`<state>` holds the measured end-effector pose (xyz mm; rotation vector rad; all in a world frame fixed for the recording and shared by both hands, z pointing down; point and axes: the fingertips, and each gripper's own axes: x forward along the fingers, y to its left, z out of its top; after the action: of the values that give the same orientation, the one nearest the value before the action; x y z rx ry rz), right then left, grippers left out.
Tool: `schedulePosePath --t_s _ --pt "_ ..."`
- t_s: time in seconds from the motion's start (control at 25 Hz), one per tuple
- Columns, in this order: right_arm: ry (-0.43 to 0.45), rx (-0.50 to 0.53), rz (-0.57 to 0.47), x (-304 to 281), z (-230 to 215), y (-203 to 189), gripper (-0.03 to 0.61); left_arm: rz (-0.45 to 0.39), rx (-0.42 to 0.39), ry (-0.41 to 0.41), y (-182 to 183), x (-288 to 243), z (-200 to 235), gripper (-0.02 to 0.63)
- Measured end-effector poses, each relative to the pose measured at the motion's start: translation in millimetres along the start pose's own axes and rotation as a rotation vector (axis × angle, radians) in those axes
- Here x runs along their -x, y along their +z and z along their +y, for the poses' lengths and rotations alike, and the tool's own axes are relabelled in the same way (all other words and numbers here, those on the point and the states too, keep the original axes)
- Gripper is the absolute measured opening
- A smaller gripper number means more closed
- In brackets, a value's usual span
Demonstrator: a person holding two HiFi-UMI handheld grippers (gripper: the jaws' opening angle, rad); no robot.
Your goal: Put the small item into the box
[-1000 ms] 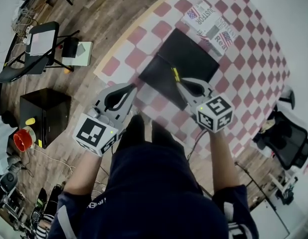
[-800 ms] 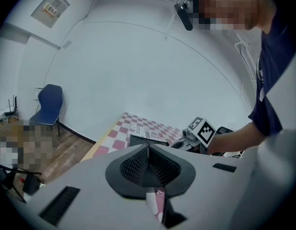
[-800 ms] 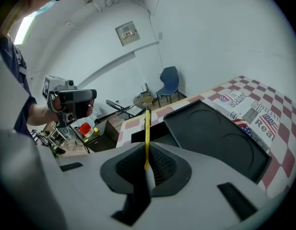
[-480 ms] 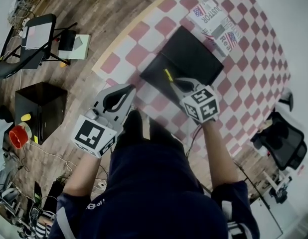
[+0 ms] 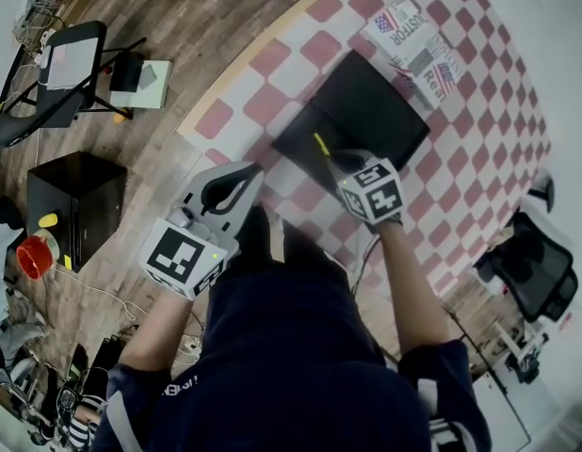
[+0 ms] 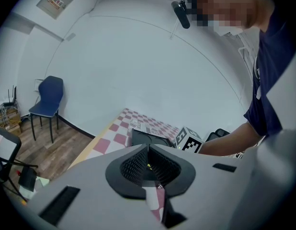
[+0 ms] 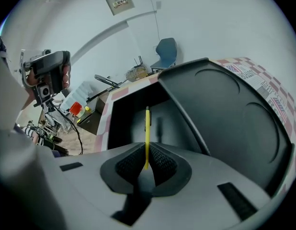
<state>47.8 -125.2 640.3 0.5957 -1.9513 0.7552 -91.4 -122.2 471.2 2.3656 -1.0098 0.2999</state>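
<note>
Right gripper (image 5: 331,155) is clamped on the small item, a thin yellow stick (image 7: 147,128). The stick points out along the jaws, its tip over the open tray of the black box (image 5: 296,141).

Left gripper (image 5: 246,175) is closed on nothing, near the box's tray side and not touching it.

Risks:
- Only the stick's end is pinched, so it may pivot or slip.
- Released close to the tray wall, it could bounce out onto the checkered table (image 5: 479,111).

Clearance:
- The tray is open from above.
- The raised lid (image 7: 224,104) blocks travel on the side away from the left gripper.
</note>
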Motion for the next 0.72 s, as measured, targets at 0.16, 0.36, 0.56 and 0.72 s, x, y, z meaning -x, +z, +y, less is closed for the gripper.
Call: schedulePosePath --t_s 0.16,0.36,0.56,0.72 --pt "-0.023 0.007 0.045 -6.4 -2.6 -5.5 0.035 0.001 0.001 0.000 2.3 1.4 3.9 0.038" --pt "-0.038 0.014 0.080 -14.8 -5.7 -13.9 0.035 0.000 -0.002 0.002 4.0 2.0 3.9 0.038" --pt "-0.012 -0.025 0.070 -13.7 -2.8 -11.0 0.048 0.003 -0.011 -0.003 6.7 -0.7 1.3 0.038" --pt "-0.010 -0.034 0.025 -4.4 -2.8 -5.3 0.048 0.000 -0.023 -0.011 11.9 -4.1 -4.1 0.038"
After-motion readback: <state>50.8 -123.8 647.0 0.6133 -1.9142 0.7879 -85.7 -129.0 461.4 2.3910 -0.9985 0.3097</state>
